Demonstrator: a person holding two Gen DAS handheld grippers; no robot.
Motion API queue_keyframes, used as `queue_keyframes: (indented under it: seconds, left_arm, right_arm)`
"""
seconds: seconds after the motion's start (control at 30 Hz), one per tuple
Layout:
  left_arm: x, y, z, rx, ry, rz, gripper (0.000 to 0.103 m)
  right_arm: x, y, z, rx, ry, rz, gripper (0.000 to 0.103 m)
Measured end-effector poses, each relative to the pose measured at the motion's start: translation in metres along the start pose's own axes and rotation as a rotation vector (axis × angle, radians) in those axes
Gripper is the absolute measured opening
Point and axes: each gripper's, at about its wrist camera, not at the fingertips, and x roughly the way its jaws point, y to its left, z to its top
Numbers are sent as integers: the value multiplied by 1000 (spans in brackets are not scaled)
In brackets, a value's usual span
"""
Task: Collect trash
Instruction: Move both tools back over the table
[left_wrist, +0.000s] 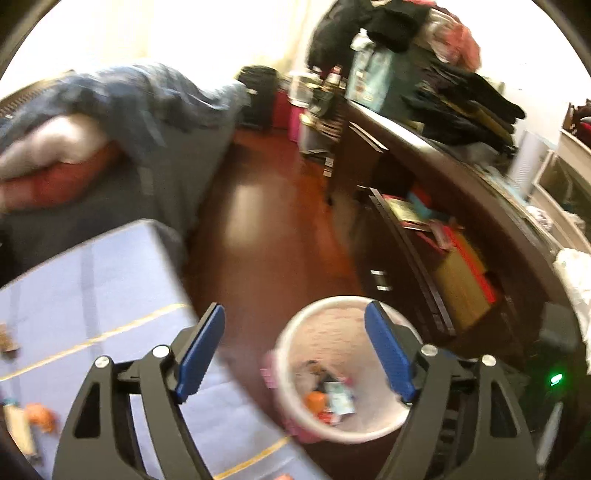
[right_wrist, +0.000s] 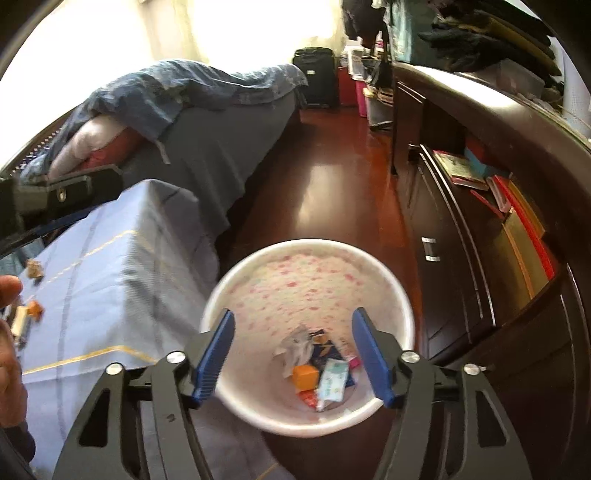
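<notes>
Hovering: both tongs hang above a round white wastebasket with a pink-speckled lining (right_wrist: 306, 273), which stands on the glossy red-brown wooden floor (right_wrist: 325, 192).
Wastebasket: smooth white rim, circular mouth; just beside the draped corner of the table.
Contents: crumpled white paper (right_wrist: 295, 347), an orange block-shaped piece (right_wrist: 304, 376), a pale green-and-white flat packet (right_wrist: 334, 382) and dark blue wrappers (right_wrist: 323, 349), heaped together at the bottom.
Table: covered in a pale lavender-blue cloth with thin yellow stripes (right_wrist: 110, 288), soft folds falling at the corner.
Trash on the table: a small orange scrap (left_wrist: 38, 417) and a pale stick-shaped wrapper (left_wrist: 18, 428) lie close together near the left edge; a brown crumb-like bit (right_wrist: 35, 267) sits farther back. All blurred.
Right tongs (right_wrist: 293, 354): black frame, ribbed blue pads, spread wide and empty; the basket's mouth lies directly between and below the pads.
Left tongs (left_wrist: 295, 352): same build, spread wide, gripping nothing; its left pad is over the cloth edge, its right pad over the basket rim, the basket below and to the right.
Surroundings: a bed with a rumpled blue quilt (right_wrist: 192, 85); a dark brown wooden cabinet (right_wrist: 461, 288) with books on its shelves.
</notes>
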Motion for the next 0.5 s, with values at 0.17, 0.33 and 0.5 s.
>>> queue_keyframes:
  seconds: [0.17,0.33,0.5]
  left_arm:
    - [-44,45,-19,-23,-18,170,85]
    - [-82,102,-36,-100,-22,331,87]
    - [-116,160,-56,-190,-17,486,89]
  right_arm:
    - [-23,42,-2,-64,-3,66,79]
    - [-45,97,-7,-171,-15,129,84]
    - [-56,155,-13,-281,-16,209,86]
